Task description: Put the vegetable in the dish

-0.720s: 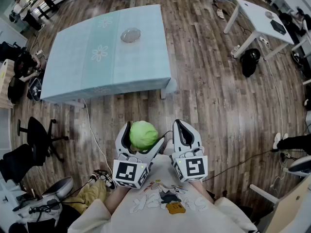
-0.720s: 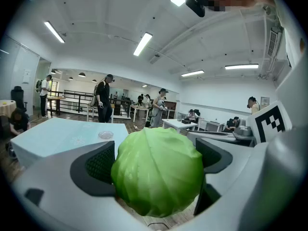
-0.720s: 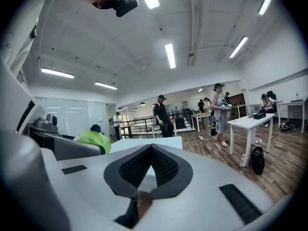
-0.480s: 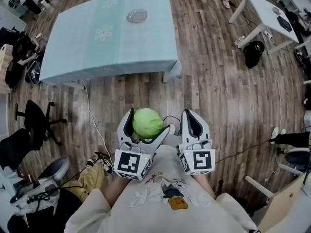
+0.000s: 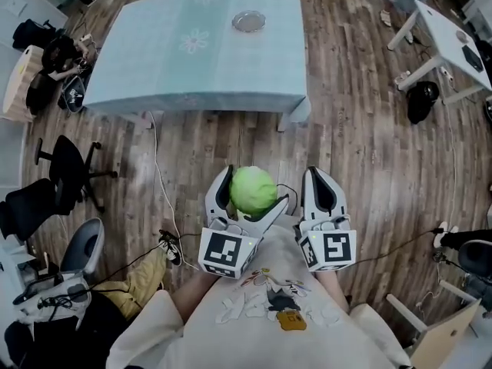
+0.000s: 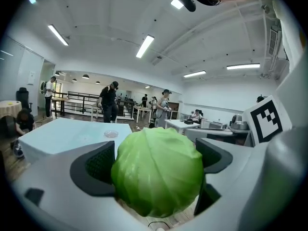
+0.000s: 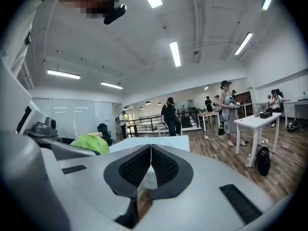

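A round green cabbage [image 5: 253, 190] sits between the jaws of my left gripper [image 5: 250, 193], held close to the person's body above the wooden floor. In the left gripper view the cabbage [image 6: 158, 172] fills the gap, both dark pads pressed to its sides. My right gripper [image 5: 321, 194] is beside it, its jaws shut with nothing in them; in the right gripper view the pads [image 7: 151, 166] meet. The clear glass dish [image 5: 248, 21] lies far off on the light blue table [image 5: 192, 68], also visible as a small dish [image 6: 111, 134] past the cabbage.
Black office chairs [image 5: 58, 177] stand on the left of the wooden floor. A cable [image 5: 157, 183] runs from the table toward the person. A white desk [image 5: 442, 41] and a black bag [image 5: 421, 100] are at the right. Several people stand in the background.
The view has shifted: the table and dish have slid right and nearer the top of the head view. Both grippers stay close to the body, cabbage still held.
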Demonstrator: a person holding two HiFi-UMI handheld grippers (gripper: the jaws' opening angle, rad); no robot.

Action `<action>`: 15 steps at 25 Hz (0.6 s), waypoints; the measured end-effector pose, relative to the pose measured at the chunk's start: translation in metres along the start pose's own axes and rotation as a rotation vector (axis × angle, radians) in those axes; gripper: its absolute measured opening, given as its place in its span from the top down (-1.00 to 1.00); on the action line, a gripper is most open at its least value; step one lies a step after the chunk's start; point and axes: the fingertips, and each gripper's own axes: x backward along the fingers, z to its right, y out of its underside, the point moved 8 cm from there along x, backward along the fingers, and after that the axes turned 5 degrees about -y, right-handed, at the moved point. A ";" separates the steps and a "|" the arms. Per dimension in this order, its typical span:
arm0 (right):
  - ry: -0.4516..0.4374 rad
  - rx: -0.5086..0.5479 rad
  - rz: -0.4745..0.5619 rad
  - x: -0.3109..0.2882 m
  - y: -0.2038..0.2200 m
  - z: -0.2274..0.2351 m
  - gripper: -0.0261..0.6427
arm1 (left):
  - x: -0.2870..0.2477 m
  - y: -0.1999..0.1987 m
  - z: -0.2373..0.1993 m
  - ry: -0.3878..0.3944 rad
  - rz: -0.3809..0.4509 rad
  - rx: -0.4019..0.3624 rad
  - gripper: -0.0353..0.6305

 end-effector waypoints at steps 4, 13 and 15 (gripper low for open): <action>-0.022 0.016 0.017 0.007 -0.008 0.021 0.85 | -0.009 -0.010 0.017 -0.033 0.015 -0.010 -0.70; -0.048 0.009 -0.003 0.016 0.000 0.062 0.85 | -0.031 -0.010 0.043 -0.112 0.008 0.033 -0.70; -0.045 0.004 -0.007 0.014 -0.003 0.070 0.85 | -0.036 -0.013 0.044 -0.114 0.002 0.031 -0.70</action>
